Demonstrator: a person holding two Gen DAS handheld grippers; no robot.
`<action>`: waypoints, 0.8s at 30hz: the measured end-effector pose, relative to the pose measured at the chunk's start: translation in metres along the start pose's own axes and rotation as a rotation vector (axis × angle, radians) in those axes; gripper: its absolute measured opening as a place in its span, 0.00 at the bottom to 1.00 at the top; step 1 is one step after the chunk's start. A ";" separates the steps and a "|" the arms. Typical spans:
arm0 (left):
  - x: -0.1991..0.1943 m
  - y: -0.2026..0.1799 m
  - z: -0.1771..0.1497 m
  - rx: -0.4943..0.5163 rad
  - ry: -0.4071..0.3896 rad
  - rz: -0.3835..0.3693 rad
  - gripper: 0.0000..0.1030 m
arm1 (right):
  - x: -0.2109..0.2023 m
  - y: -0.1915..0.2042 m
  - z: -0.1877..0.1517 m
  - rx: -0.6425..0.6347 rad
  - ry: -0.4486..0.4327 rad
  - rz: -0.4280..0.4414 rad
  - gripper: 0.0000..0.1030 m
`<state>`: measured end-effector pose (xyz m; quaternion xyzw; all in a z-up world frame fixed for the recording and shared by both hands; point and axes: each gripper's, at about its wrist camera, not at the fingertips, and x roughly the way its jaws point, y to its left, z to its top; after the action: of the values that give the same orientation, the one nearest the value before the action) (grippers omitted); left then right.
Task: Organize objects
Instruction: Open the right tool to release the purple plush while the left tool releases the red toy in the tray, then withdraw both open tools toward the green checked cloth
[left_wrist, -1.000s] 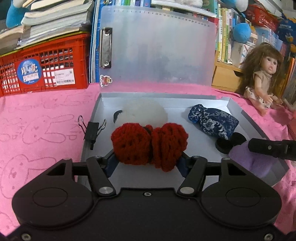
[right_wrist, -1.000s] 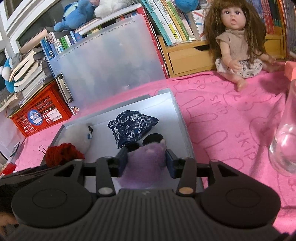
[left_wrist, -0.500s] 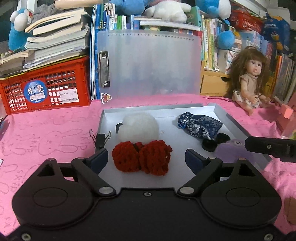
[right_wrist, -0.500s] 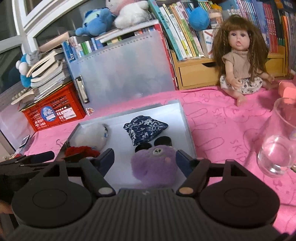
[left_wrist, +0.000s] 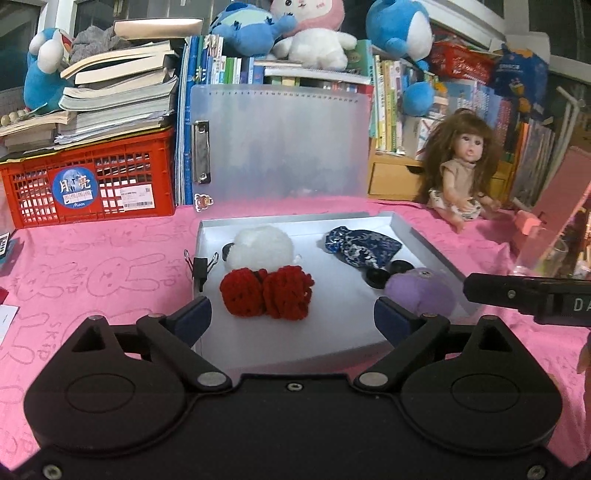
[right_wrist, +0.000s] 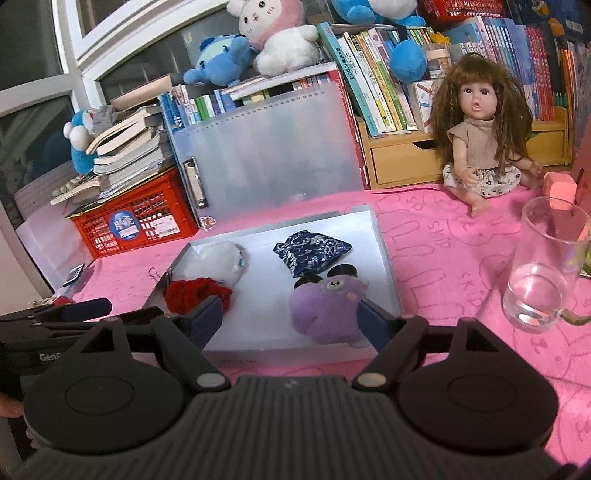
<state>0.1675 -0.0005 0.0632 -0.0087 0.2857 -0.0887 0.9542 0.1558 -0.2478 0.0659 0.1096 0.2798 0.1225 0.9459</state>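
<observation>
A shallow grey tray (left_wrist: 340, 339) (right_wrist: 384, 254) lies on the pink cloth. In it lie a red crochet bow (left_wrist: 266, 293) (right_wrist: 192, 293), a white pompom (left_wrist: 260, 246) (right_wrist: 218, 260), a blue patterned pouch (left_wrist: 360, 246) (right_wrist: 312, 251) and a purple plush (left_wrist: 419, 291) (right_wrist: 325, 310). My left gripper (left_wrist: 291, 319) is open and empty, just in front of the red bow. My right gripper (right_wrist: 290, 317) is open and empty, with its right finger beside the purple plush; it also shows in the left wrist view (left_wrist: 524, 295).
A black binder clip (left_wrist: 199, 267) hangs on the tray's left rim. A frosted clipboard (left_wrist: 280, 144) leans behind the tray. A red crate (left_wrist: 88, 184) stands at the left, a doll (left_wrist: 463, 173) (right_wrist: 480, 144) and a glass (right_wrist: 543, 266) at the right.
Both grippers opened, let go of the red bow and the purple plush in the tray, and drew back and up from it.
</observation>
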 end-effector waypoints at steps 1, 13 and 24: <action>-0.004 0.000 -0.001 0.001 -0.002 -0.005 0.92 | -0.003 0.001 -0.002 -0.006 -0.003 0.000 0.85; -0.042 -0.007 -0.022 0.031 -0.014 -0.054 0.93 | -0.035 0.015 -0.021 -0.054 -0.015 0.000 0.87; -0.060 -0.002 -0.042 0.035 0.002 -0.062 0.94 | -0.046 0.022 -0.037 -0.085 -0.005 0.006 0.88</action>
<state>0.0949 0.0090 0.0609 -0.0007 0.2846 -0.1230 0.9507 0.0938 -0.2358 0.0646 0.0703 0.2718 0.1367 0.9500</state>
